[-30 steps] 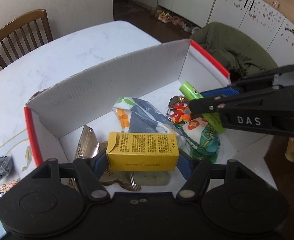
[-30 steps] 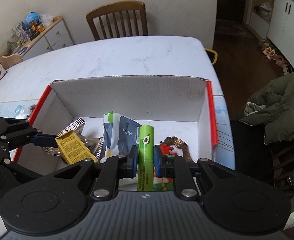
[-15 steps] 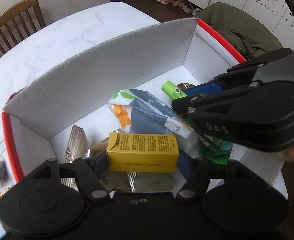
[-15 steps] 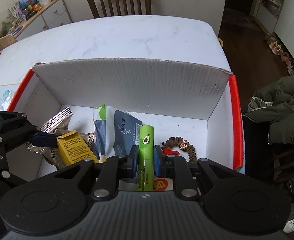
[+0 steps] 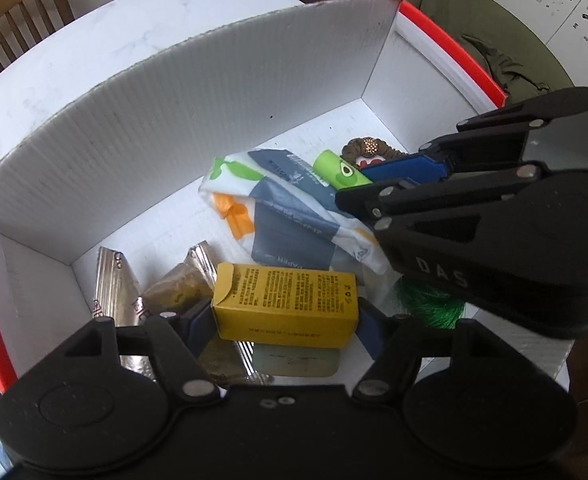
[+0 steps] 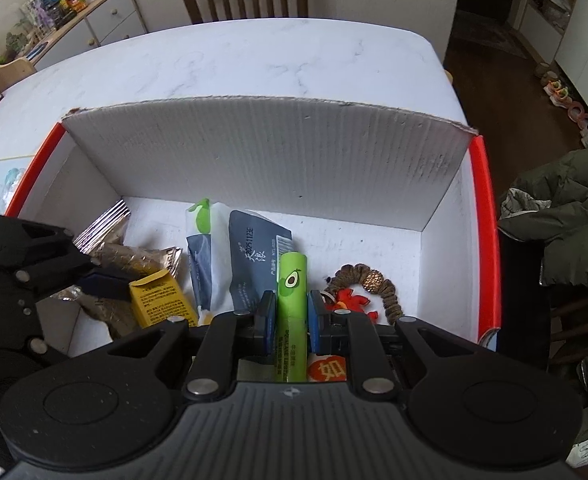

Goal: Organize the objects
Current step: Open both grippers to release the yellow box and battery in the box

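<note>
While both claws hang inside the white cardboard box (image 6: 254, 152), each has one item pinched — this reads as the drop-off step. Left claw (image 5: 286, 312): closed across the ends of the yellow carton (image 5: 286, 300), held flat and crosswise over the foil snack packets (image 5: 114, 292) near the box's left wall. Right claw (image 6: 290, 320): closed on the sides of the green avocado-print tube (image 6: 292, 312), tube pointing toward the box's far wall, above the red-printed item on the box floor.

Already in the box: a blue-and-white tissue pack (image 6: 254, 264) at the middle, a brown hair scrunchie (image 6: 373, 284) toward the right wall. Box sits on the white marble bench (image 6: 234, 64).

Judgement: both items are over the box and low enough. Next move calls for opening each claw to let go — carton beside the foil packets, tube between tissue pack and scrunchie — then lifting straight up clear of the box walls. The claws are close together, so withdraw without crossing.
</note>
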`<state>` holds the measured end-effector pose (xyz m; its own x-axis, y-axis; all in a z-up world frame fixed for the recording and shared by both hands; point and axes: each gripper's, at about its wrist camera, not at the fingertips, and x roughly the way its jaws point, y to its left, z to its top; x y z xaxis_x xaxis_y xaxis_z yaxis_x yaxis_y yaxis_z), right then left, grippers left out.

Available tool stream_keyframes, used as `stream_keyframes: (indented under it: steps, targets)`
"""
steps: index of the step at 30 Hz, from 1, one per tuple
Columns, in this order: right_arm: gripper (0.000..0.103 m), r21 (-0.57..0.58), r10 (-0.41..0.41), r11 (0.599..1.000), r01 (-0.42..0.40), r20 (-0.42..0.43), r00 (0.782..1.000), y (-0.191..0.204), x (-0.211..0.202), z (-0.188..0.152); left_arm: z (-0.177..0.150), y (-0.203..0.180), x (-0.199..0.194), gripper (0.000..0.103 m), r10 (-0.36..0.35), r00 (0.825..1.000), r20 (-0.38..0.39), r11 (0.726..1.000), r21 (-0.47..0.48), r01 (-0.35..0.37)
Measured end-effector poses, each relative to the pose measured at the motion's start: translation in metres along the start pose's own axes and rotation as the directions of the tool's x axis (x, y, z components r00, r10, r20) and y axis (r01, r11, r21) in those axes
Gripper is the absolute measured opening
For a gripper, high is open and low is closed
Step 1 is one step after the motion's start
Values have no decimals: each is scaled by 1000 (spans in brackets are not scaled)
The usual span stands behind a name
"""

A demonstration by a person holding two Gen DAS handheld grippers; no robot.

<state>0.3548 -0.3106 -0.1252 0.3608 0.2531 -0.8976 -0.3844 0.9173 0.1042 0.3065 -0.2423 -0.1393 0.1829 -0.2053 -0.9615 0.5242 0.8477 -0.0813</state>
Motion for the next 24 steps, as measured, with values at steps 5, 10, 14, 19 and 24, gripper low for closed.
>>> stream_keyframes:
  steps: [5,10,14,19,24]
  targets:
    - [17,-1,6,1000,-6,7,1000,0,-4,-2,-3,0,-2,75,-1,1000,3,1000,-9,1]
    - [22,-8,5,1000,-5,16,1000,-1,-9,-6,-9,-1,-7,83,8,1000,17,1000,-13,-8]
    - [24,-4,13,1000,-13,30,999,-1,-16,-7,-2,2,-12,85,13,999,34,1000,-20,-12]
    - [32,-13,27,1000,-26,70,997,0,-36,-11,-7,7,-25,89,15,998,69,999,-42,-12]
    - [32,-11,36,999,-35,107,994,1,-56,-14,-15,11,-44,90,4,993,121,998,-58,3]
